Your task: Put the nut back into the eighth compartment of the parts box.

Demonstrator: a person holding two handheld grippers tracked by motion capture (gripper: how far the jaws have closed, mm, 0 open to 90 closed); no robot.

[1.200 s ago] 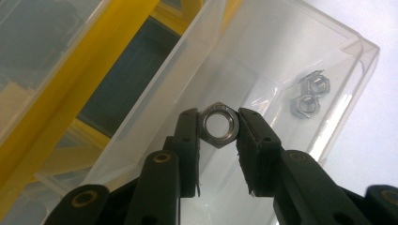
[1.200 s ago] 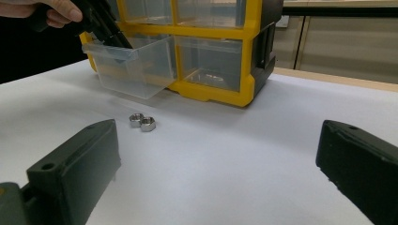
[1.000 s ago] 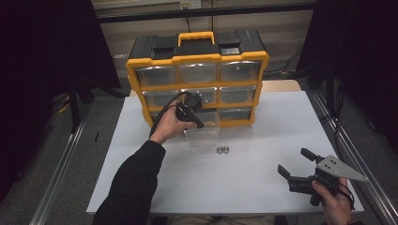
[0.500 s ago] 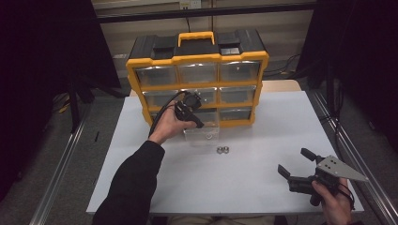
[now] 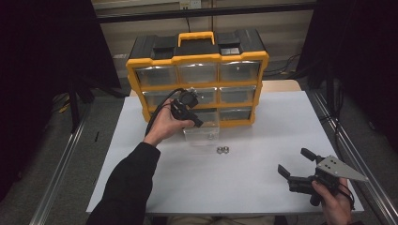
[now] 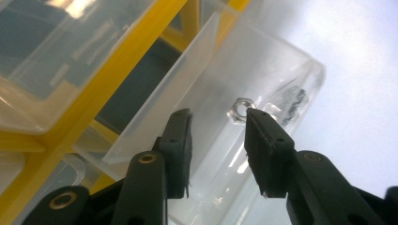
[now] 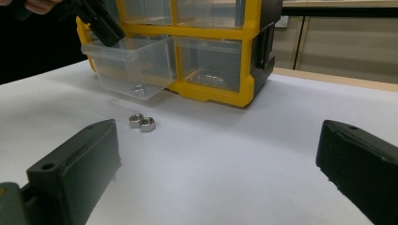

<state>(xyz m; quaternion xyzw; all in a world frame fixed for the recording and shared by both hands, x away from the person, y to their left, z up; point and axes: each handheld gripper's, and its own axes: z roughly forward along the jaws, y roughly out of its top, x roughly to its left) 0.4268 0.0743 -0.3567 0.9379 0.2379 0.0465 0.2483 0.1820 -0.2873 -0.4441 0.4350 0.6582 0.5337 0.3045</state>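
Organizer (image 5: 197, 63), yellow and black, at the far side of the table (image 5: 263, 178), its lower middle drawer (image 5: 201, 131) pulled out toward the person. Left gripper (image 6: 217, 123) poised over that open drawer; its jaws have just been opening and now stand partly apart with nothing pressed between the pads. One nut (image 6: 238, 108) lies in the clear drawer just past the tip of the right-hand jaw, evidently dropped there. Two more nuts (image 5: 222, 150) rest on the table in front of the drawer, touching each other, apparently next for collection. Right gripper (image 5: 294, 165), jaws wide and empty, held near the table's near edge, well apart from those nuts.
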